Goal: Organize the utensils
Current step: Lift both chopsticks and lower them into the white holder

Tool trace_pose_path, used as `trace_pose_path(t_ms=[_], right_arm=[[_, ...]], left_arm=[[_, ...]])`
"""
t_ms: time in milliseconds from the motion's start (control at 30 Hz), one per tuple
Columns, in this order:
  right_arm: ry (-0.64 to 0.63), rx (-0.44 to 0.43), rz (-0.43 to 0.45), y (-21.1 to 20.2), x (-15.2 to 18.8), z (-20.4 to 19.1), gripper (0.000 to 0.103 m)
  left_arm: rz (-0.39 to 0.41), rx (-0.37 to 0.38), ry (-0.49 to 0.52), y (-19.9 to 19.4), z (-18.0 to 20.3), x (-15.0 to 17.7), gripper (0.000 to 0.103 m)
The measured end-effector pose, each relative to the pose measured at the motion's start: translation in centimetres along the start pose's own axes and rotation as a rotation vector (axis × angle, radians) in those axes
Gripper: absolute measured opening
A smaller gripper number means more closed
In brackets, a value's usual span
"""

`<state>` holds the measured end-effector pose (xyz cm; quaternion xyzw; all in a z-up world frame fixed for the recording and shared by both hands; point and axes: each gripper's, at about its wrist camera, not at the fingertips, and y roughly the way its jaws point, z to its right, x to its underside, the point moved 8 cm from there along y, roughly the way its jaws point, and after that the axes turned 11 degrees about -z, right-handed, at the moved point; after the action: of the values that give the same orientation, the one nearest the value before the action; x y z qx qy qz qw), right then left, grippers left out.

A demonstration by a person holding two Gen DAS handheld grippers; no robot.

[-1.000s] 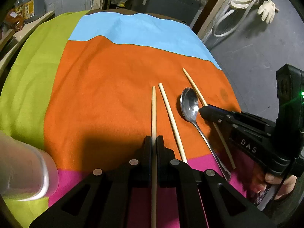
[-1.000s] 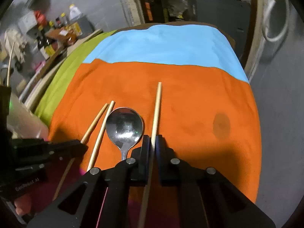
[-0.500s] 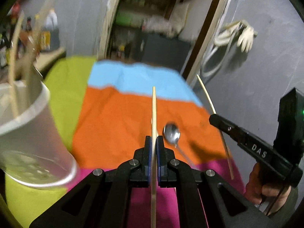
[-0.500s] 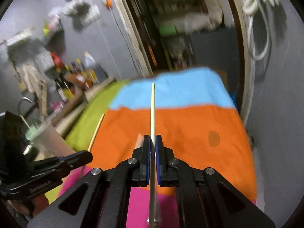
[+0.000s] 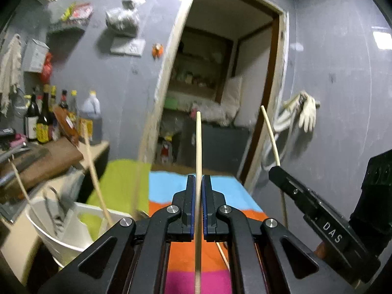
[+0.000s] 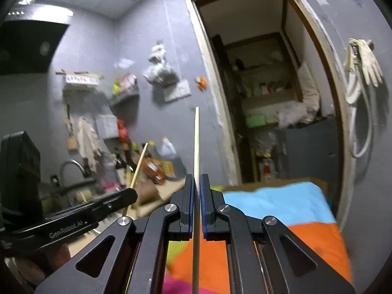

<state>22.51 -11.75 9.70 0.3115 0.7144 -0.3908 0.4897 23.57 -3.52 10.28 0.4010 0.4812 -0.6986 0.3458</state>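
While both claws were raised above the bench (image 5: 169,186) with its striped cloth, each was clamped on a single wooden chopstick. In the left wrist view, the left claw (image 5: 198,203) sat at the lower middle of the frame, its blue-lined pads pressed together on the left chopstick (image 5: 198,147), which ran straight through the narrow slot between them: its tip rose to the middle of the frame against the doorway (image 5: 220,85), and its lower end passed back down between the claw's arms to the bottom edge. At the right of that same view the right claw (image 5: 275,171) came in from the lower right, closed on the right chopstick (image 5: 269,132), whose tip curved up toward the centre right and whose other end hung below the claw toward the cloth. A white cup (image 5: 71,223) stood at the lower left, with several chopsticks (image 5: 95,171) already leaning in it; the held sticks were well to the right of it and outside it. One more loose chopstick (image 5: 223,254) lay on the orange stripe just right of the left claw's arms. In the right wrist view, the right claw showed the same grip at lower centre, stick pointing up mid-frame, with the left claw at the lower left.
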Motion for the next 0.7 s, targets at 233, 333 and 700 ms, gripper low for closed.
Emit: trace_pose_path(t_ms=[233,333,700], right_arm=[[0.032,-0.128,0.07,2.7,-2.1,-4.6,0.003],[0.093,-0.176,0.074,4.8,-2.3,-5.7,0.003],[0.17,-0.226,0.077,10.0,-1.9,-8.5,0.003]], left_arm=[[0.096,-0.032,-0.054,-3.0,-5.1,-2.5,0.003],[0.121,-0.041,-0.102,-4.0,-8.4,-3.4,0.003],[0.202,-0.135,-0.208,-5.7,-17.6,-4.3,0.003]])
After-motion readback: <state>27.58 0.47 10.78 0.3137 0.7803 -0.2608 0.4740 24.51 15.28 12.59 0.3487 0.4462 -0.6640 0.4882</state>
